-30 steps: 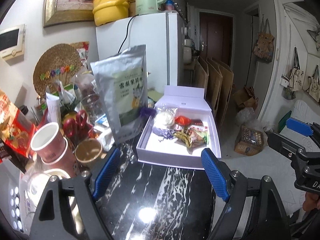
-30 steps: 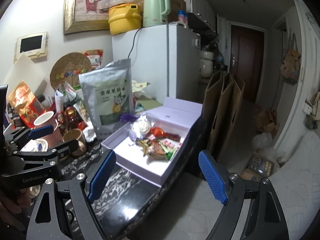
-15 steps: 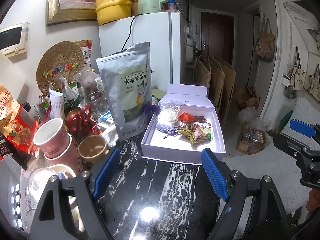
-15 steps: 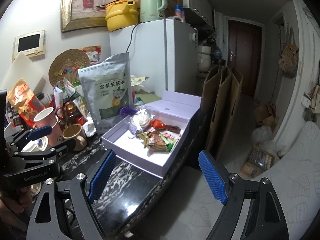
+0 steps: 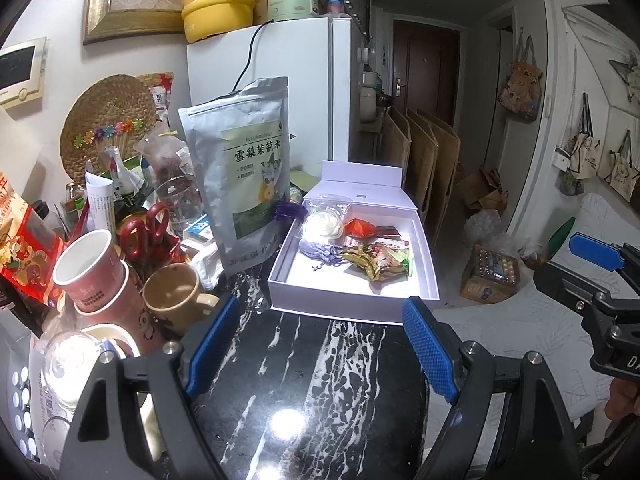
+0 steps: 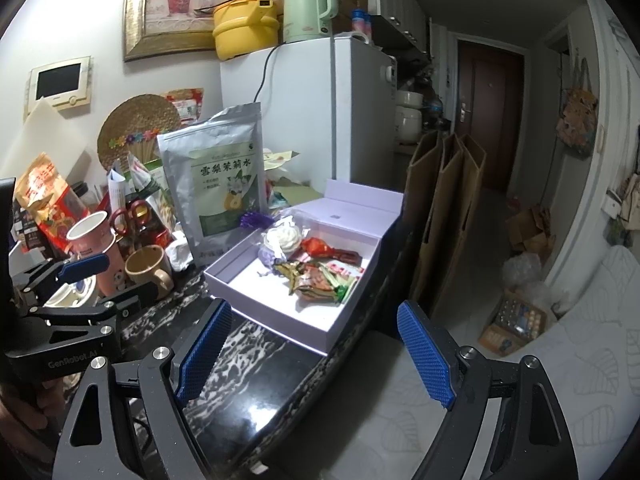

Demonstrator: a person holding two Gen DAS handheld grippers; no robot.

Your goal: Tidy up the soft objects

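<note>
Both grippers are hanging short of the box (image 5: pixel 352 304), which is sitting open on the dark marble counter (image 5: pixel 320 380) with its lid (image 5: pixel 360 184) folded back. The left gripper (image 5: pixel 320 344) and the right gripper (image 6: pixel 316 344) are both standing with jaws wide apart and nothing between them. The soft things are lying inside the box: a white bundle in clear wrap (image 5: pixel 323 224), a lilac pouch (image 5: pixel 320 250), and crinkled snack packets (image 5: pixel 376 258). This looks like the pause before a pick; the next move is probably calling for one gripper reaching over the near wall onto a single item. The overlapping packets are proving hard to tell apart, and the clutter behind the foil bag (image 5: pixel 244 184) is hiding much.
</note>
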